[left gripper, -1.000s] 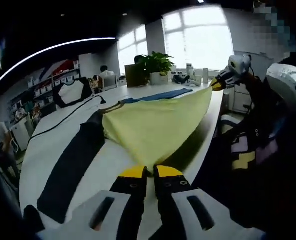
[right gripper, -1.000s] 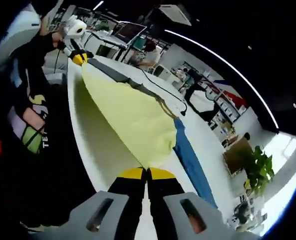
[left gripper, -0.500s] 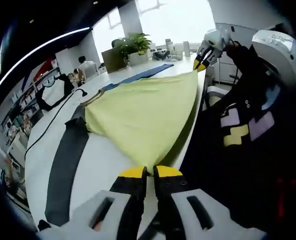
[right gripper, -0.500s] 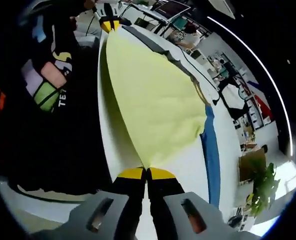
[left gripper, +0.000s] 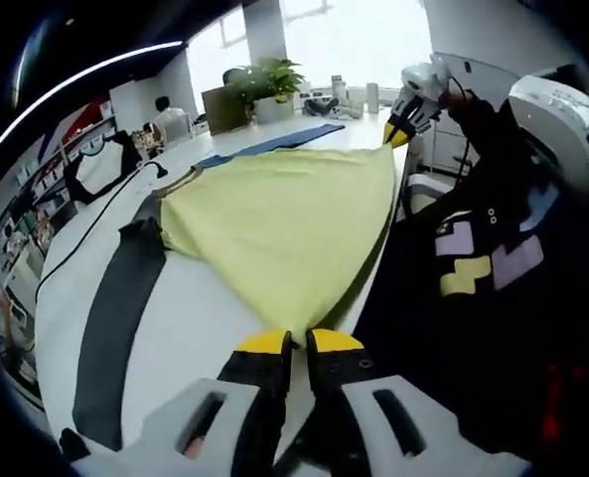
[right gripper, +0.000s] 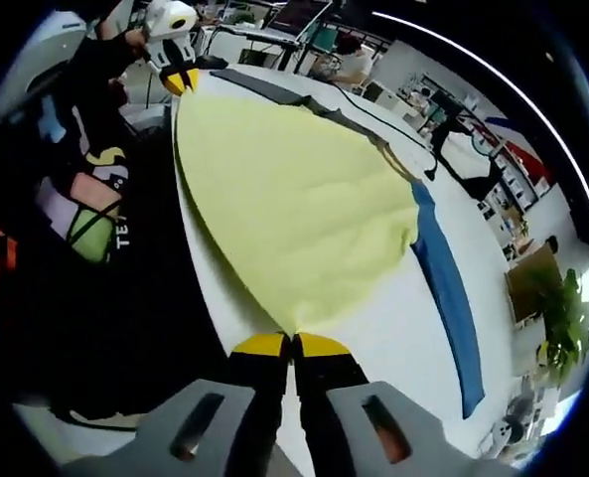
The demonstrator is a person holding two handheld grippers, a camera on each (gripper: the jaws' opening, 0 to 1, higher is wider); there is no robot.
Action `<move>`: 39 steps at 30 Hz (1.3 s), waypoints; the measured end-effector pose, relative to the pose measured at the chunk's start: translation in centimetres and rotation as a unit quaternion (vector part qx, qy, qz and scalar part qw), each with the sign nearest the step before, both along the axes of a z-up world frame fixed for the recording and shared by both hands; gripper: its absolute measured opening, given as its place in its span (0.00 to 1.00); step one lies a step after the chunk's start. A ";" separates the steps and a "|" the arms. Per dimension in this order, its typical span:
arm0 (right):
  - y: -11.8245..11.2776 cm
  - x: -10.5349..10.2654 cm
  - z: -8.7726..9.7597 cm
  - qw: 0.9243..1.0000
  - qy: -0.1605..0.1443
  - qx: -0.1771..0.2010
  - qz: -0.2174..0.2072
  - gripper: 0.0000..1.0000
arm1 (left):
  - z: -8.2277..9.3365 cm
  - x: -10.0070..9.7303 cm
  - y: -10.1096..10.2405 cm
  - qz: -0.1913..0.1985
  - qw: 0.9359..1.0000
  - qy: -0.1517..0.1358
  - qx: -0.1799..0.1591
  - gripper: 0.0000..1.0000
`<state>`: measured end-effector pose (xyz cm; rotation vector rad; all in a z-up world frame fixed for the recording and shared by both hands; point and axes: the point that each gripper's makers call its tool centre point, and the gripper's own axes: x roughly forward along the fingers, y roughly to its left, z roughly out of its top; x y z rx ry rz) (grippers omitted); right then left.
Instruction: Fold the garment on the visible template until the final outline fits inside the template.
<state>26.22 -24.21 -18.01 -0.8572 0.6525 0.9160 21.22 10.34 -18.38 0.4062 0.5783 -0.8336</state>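
1. In the left gripper view, the left gripper (left gripper: 301, 343) is pinching one corner of the yellow garment (left gripper: 284, 224), its yellow-tipped jaws pressed together on the cloth.
2. In the right gripper view, the right gripper (right gripper: 293, 346) is clamping the opposite corner of the same garment in the same way.
3. Between the two grippers the garment is stretching taut along the near edge of the white table (left gripper: 190, 328), just beside the person's dark printed top (left gripper: 483, 268).
4. The rest of the garment is fanning out over the table and lying on it.
5. A dark strip (left gripper: 115, 318) is lying beyond the garment on one side and a blue strip (right gripper: 448, 298) on the other.
6. Farther off, a potted plant (left gripper: 264, 84) is standing by bright windows.
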 end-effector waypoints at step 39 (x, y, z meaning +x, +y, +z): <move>-4.5 2.5 9.5 0.933 -0.154 0.272 -0.177 0.20 | 10.4 3.2 9.8 0.217 0.947 -0.209 -0.113 0.37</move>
